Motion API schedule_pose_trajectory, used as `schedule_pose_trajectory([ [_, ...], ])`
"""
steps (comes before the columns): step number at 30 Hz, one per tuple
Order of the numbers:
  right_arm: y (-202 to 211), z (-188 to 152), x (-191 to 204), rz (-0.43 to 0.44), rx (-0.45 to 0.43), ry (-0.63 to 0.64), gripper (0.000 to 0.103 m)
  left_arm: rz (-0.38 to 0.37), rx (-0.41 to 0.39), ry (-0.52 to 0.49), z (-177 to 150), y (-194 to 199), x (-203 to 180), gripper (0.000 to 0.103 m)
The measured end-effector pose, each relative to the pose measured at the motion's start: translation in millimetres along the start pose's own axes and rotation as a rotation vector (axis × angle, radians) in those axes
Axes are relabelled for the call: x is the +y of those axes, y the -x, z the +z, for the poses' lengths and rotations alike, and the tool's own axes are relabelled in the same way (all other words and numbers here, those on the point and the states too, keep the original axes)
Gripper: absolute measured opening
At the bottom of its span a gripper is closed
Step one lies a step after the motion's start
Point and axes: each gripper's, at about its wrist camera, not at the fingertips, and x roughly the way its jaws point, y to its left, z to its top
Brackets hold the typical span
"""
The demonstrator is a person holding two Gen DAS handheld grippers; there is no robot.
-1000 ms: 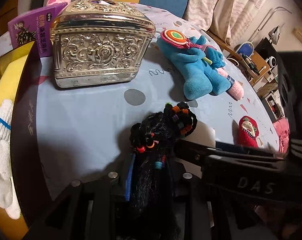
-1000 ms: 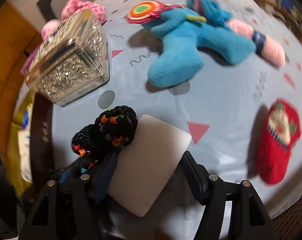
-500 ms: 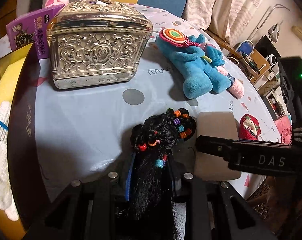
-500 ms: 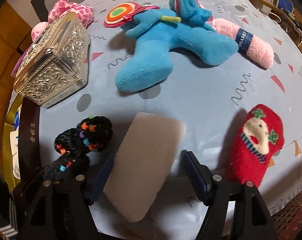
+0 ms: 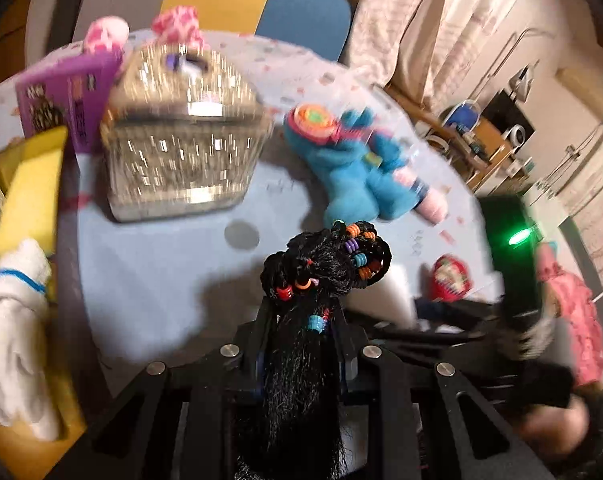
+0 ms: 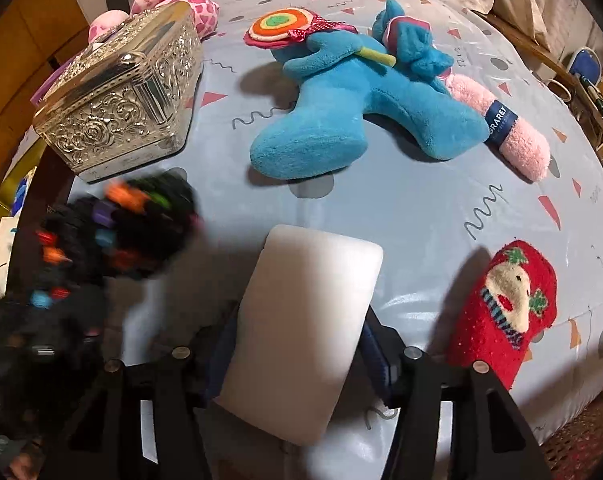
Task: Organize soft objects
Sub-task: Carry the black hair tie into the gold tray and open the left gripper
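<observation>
My left gripper (image 5: pixel 303 316) is shut on a black hair bundle with coloured beads (image 5: pixel 325 264) and holds it above the light blue tablecloth (image 5: pixel 153 280). The bundle also shows blurred in the right wrist view (image 6: pixel 113 224). My right gripper (image 6: pixel 301 344) is shut on a white foam pad (image 6: pixel 305 328) low over the cloth. A blue plush toy (image 6: pixel 361 108) with a lollipop lies further back. A red sock (image 6: pixel 505 308) lies right of the pad. A pink rolled towel (image 6: pixel 513 136) lies beside the plush.
An ornate silver box (image 6: pixel 125 100) stands at the back left, with a pink spotted plush (image 6: pixel 177 0) behind it. A purple booklet (image 5: pixel 65 100), a yellow tray (image 5: pixel 29 184) and a white glove (image 5: pixel 17 328) sit at the left edge. The table edge curves at right.
My left gripper has lifted the hair bundle up off the cloth. My right gripper has drawn back and to the right with the foam pad.
</observation>
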Motion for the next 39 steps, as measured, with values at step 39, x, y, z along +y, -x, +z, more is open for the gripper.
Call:
schedule_pose_trajectory([
  [39,0.3,-6.8,0.2,0.005,-0.041,0.042,0.059,0.310,-0.112,0.734,11.7,98.3,301.9,0.048],
])
